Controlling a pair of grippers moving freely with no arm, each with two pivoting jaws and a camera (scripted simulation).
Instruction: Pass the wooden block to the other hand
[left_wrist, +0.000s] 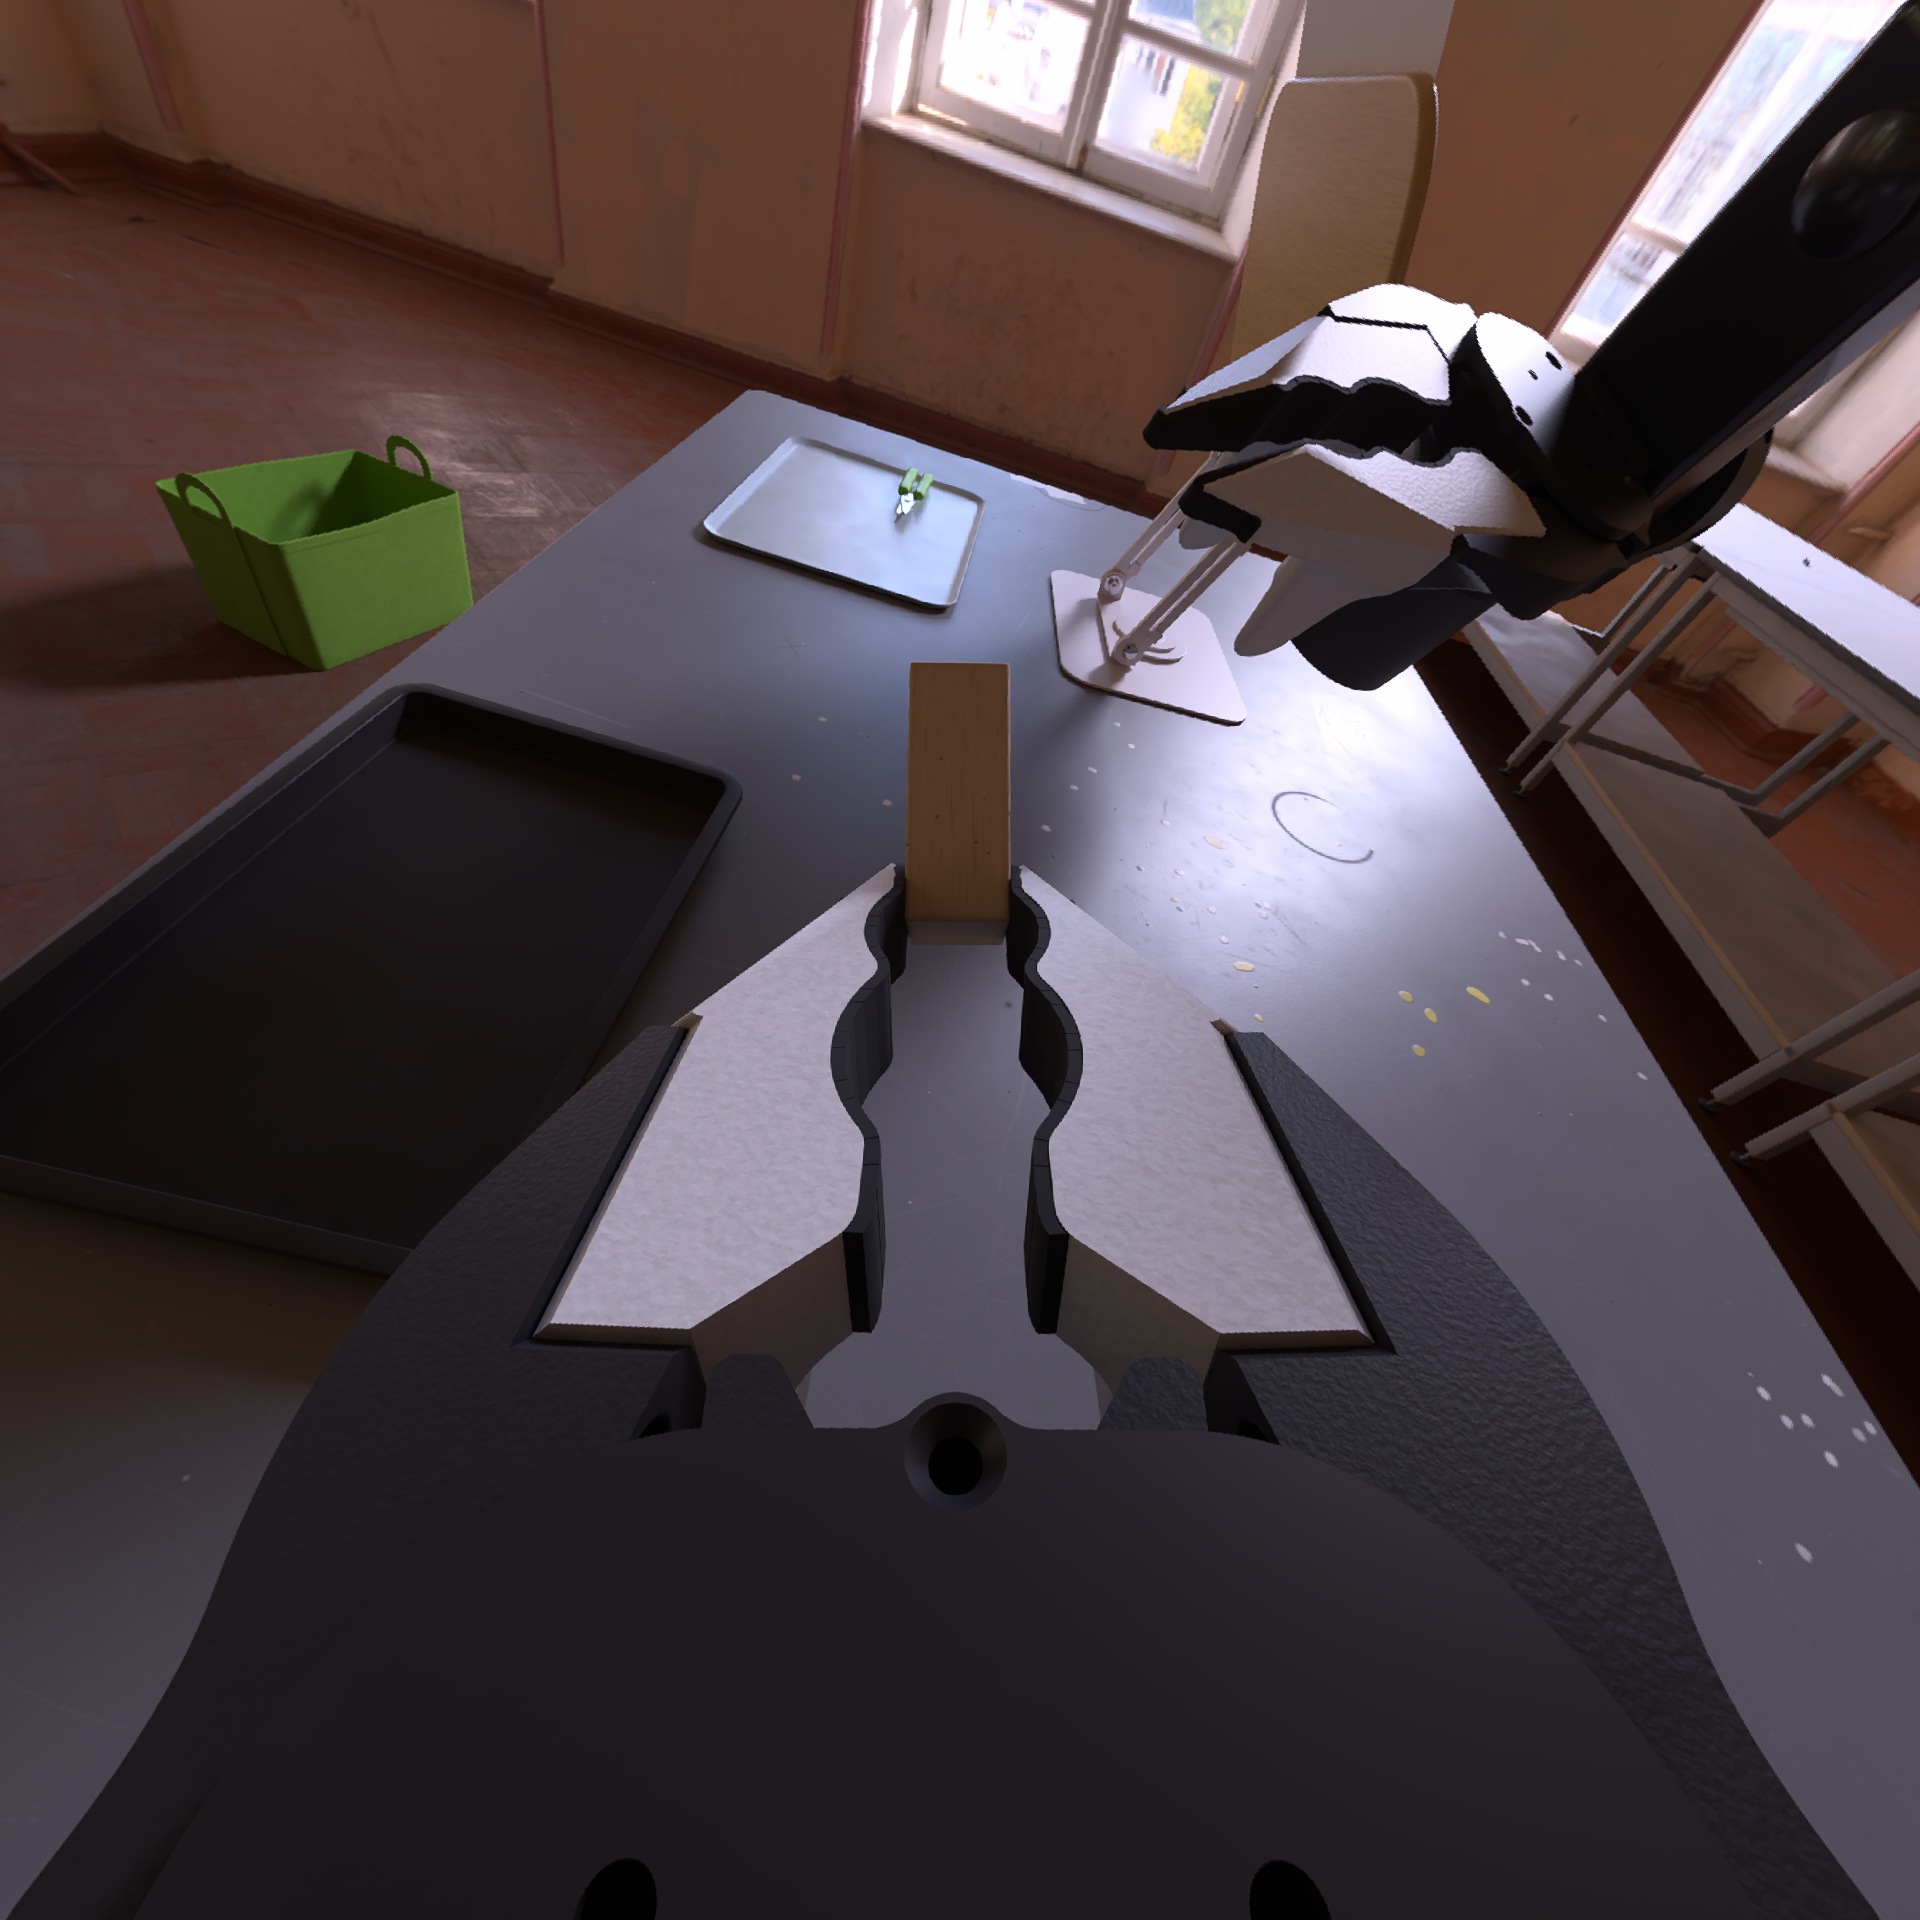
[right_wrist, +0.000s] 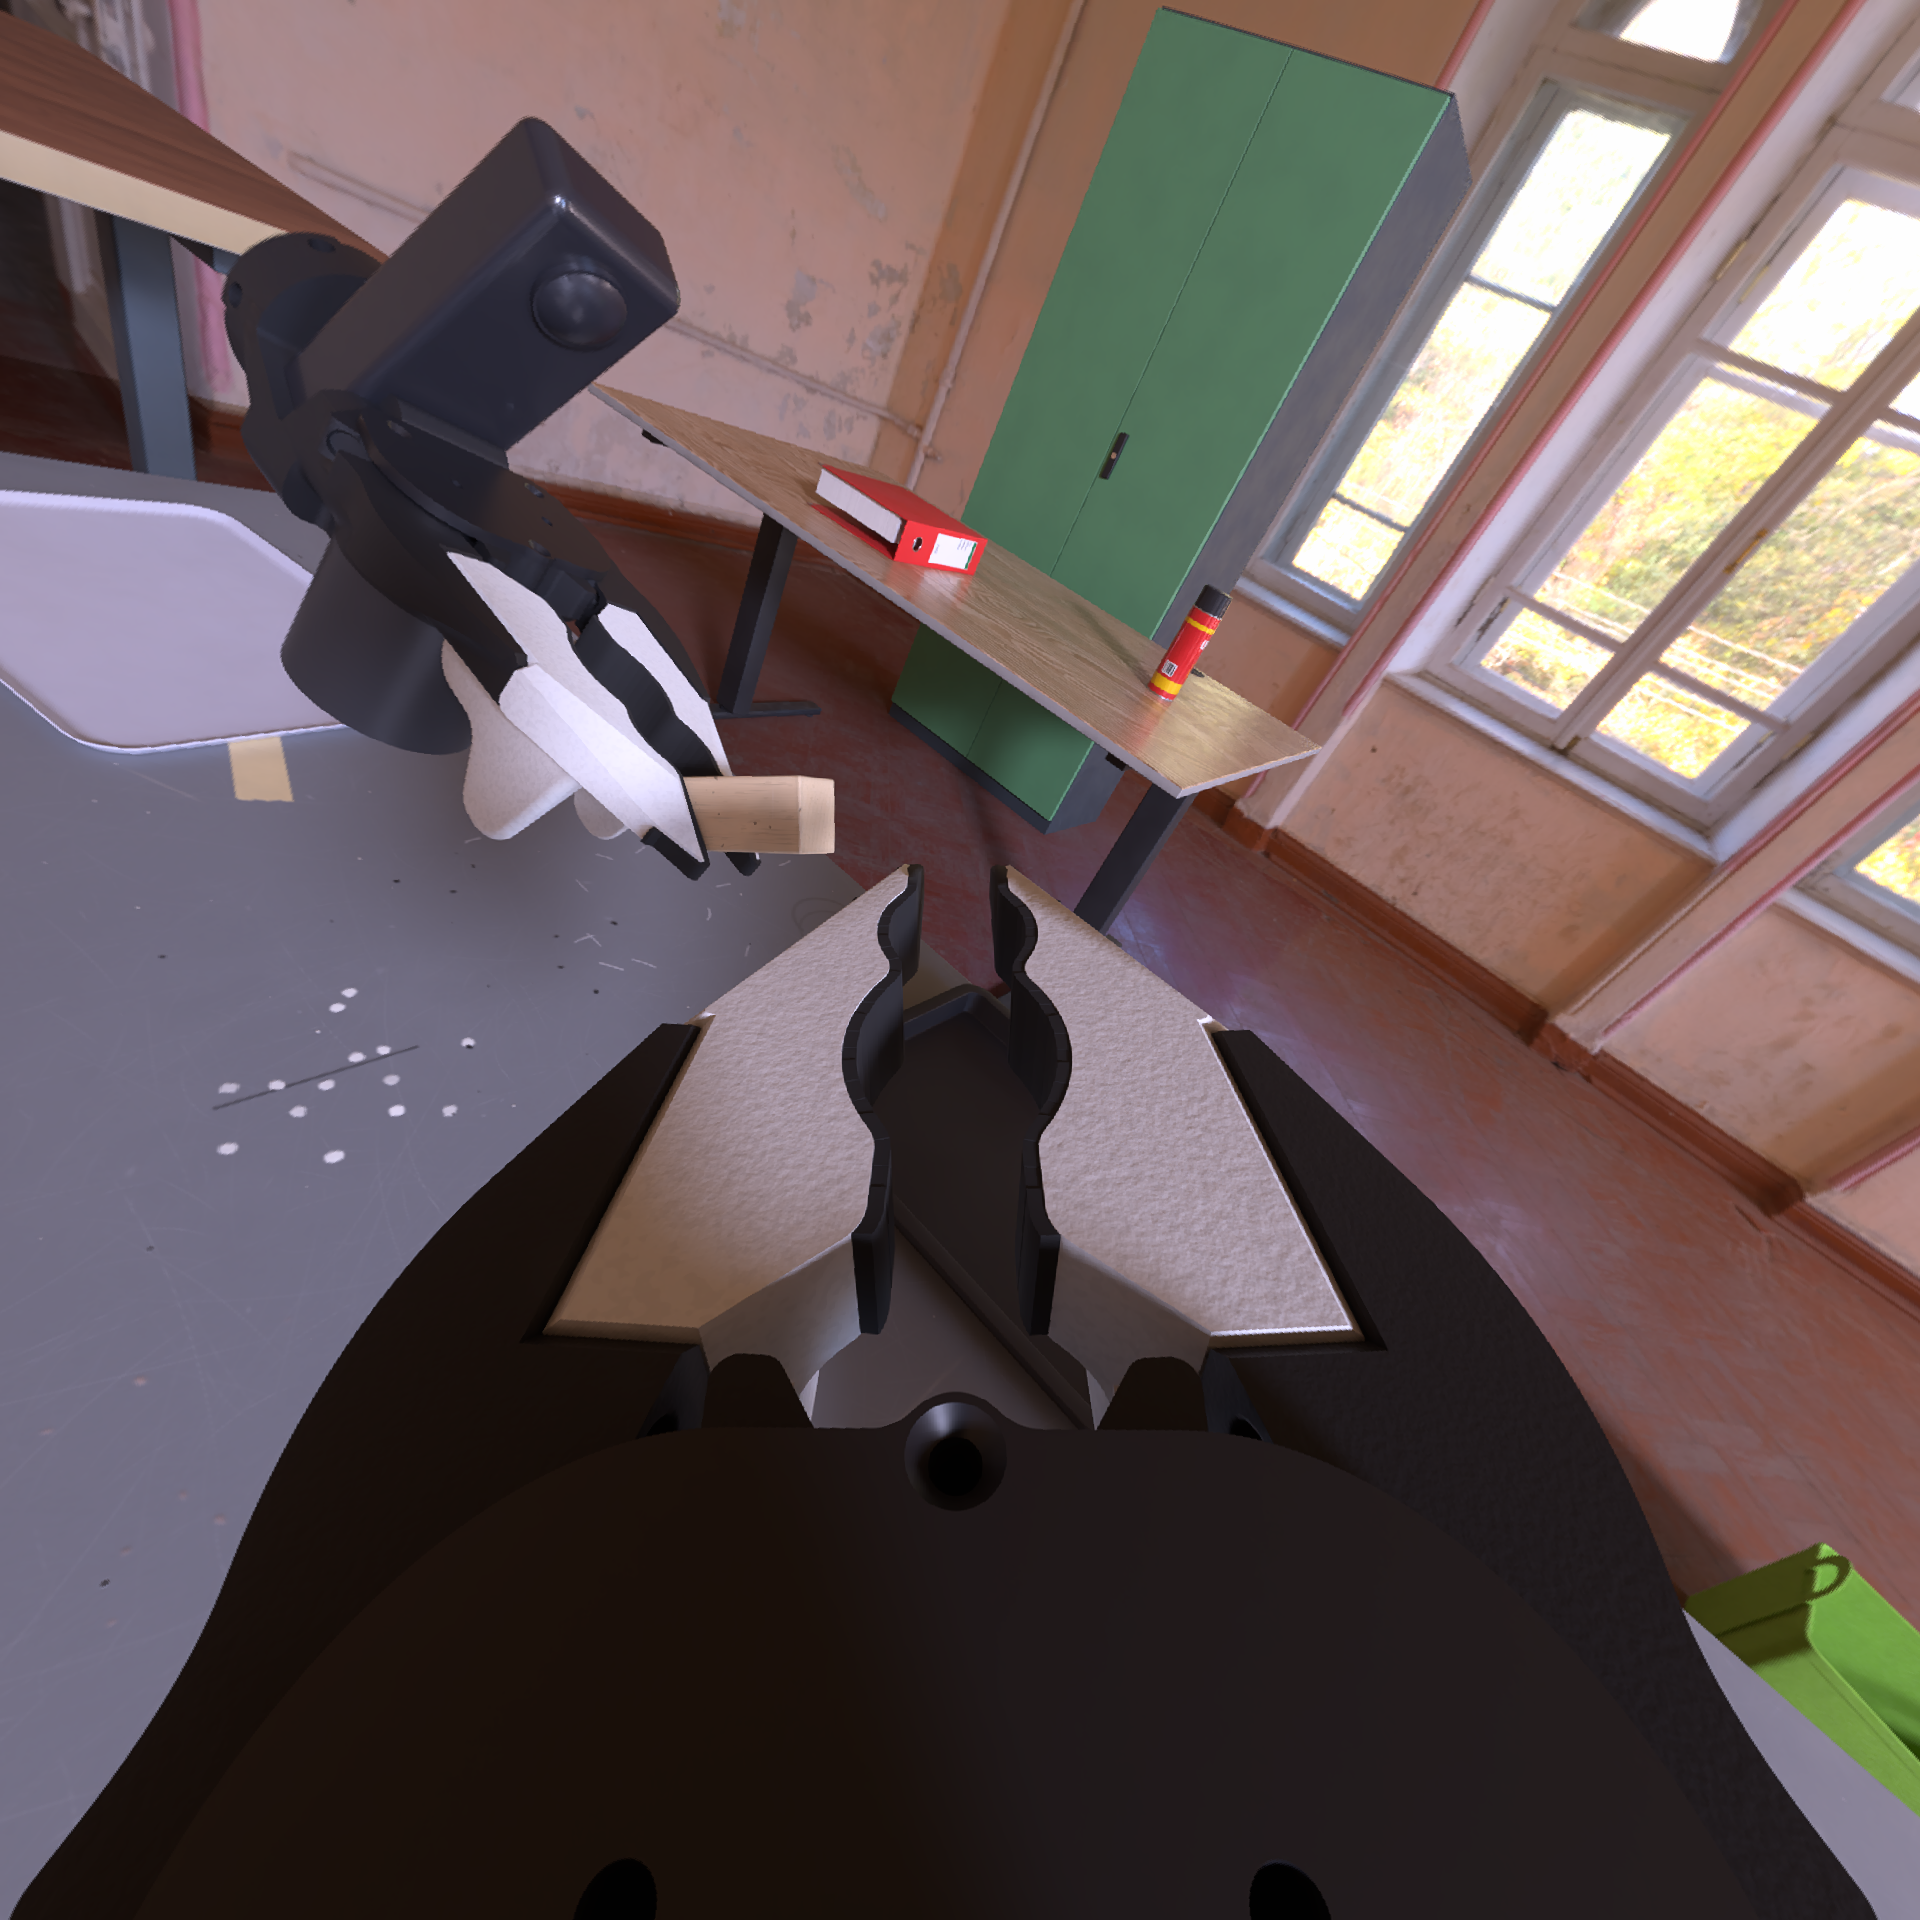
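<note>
- The left gripper (left_wrist: 958, 894) has its jaws clamped on one end of the wooden block (left_wrist: 958, 795), and the rest of the block sticks out past the fingertips, up in the air above the grey table (left_wrist: 1351, 987).
- The right gripper (right_wrist: 954, 883) sits close by with jaws parted and nothing between them; in its own view the block (right_wrist: 764, 816) lies level, just up and left of its tips, not yet touching.
- For a clean handover, I'd say the right gripper wants to slide onto the free end and straddle it squarely, so both pads meet flat faces.
- The left should only let go once the right has closed firmly; release early and the block likely drops.
- There isn't much bare block on show, so the two sets of fingertips could clash if the approach is sloppy.
- Room to move looks fair: the black tray (left_wrist: 364, 935) lies to the left, the grey tray (left_wrist: 847, 535) and white stand (left_wrist: 1153, 649) farther back, all well apart from the block.
- The exchange looks to sit near the table's edge, so a dropped block might reach the floor.
</note>
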